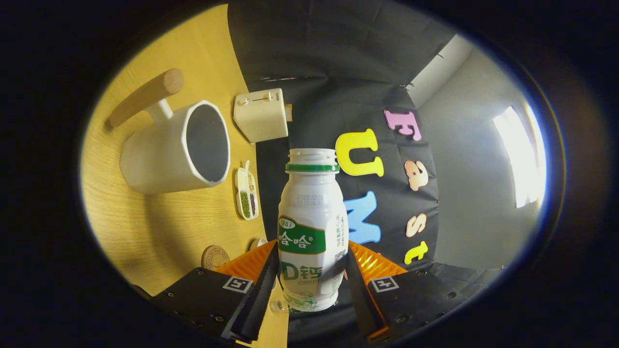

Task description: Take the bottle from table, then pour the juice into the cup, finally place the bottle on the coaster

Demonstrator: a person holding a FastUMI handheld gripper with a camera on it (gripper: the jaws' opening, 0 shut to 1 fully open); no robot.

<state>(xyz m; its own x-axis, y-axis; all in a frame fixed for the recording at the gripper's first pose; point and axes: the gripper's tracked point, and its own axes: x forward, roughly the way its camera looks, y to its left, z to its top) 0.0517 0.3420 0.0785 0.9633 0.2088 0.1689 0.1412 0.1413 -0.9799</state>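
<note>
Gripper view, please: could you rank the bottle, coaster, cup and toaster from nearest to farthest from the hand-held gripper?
1. Bottle: clamped in the hand-held gripper.
2. Coaster: on the table beside the fingers.
3. Cup: farther along the table.
4. Toaster: beyond the cup, by the wall.

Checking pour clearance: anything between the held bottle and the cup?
Nothing visible. The tool is shut on the bottle, cap off. The cup sits beyond it on the table; the small dish and toaster lie beside that path.

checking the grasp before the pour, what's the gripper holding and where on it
The gripper is shut on the white drink bottle, one finger on each side of its lower body, below the green label band. The bottle's cap is off.
</note>
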